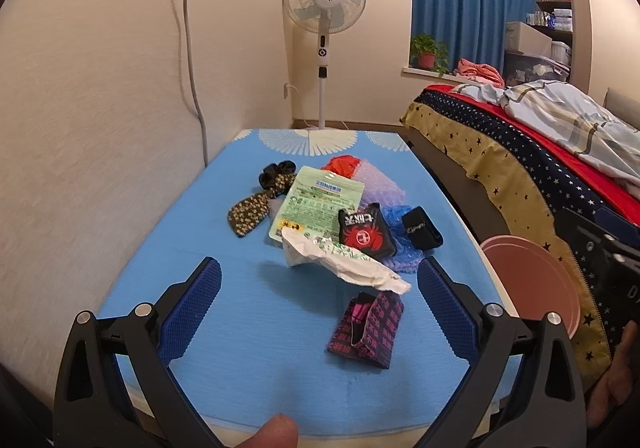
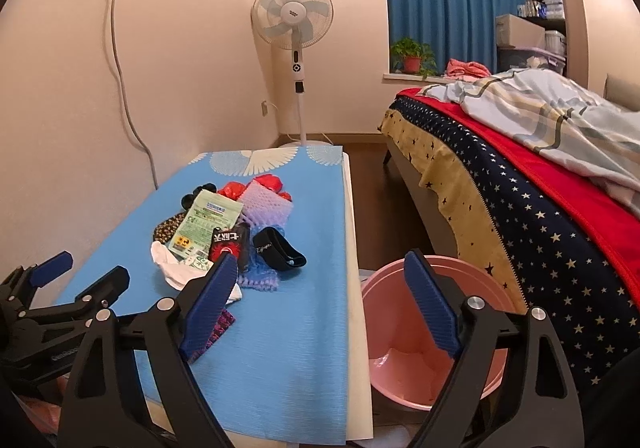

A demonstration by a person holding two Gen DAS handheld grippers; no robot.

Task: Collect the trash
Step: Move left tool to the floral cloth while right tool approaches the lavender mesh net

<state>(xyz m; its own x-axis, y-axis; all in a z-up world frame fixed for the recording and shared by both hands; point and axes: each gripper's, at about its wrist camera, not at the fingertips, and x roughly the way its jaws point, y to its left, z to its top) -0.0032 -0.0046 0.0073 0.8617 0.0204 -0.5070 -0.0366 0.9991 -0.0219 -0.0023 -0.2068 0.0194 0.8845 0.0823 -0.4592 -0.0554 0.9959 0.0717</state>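
Observation:
A pile of trash lies on the blue mat [image 1: 160, 268] of a table: a green-white packet [image 1: 316, 204], a black-red packet [image 1: 364, 232], a crumpled white wrapper [image 1: 348, 260], purple foam netting [image 1: 380, 184] and a black band [image 1: 422, 232]. Nearer to me stands a folded dark box with pink print [image 1: 368, 332]. My left gripper [image 1: 319, 272] is open above the mat just short of the pile, with nothing gripped. My right gripper [image 2: 321, 260] is open over the table's right edge, its right finger above the pink bin [image 2: 400, 332]. The bin stands on the floor beside the table.
A bed [image 2: 540, 208] with a starred cover runs along the right, close behind the bin. A wall borders the table on the left. A standing fan [image 2: 294, 16] is past the table's far end. A black-yellow patterned cloth [image 1: 248, 214] lies left of the pile.

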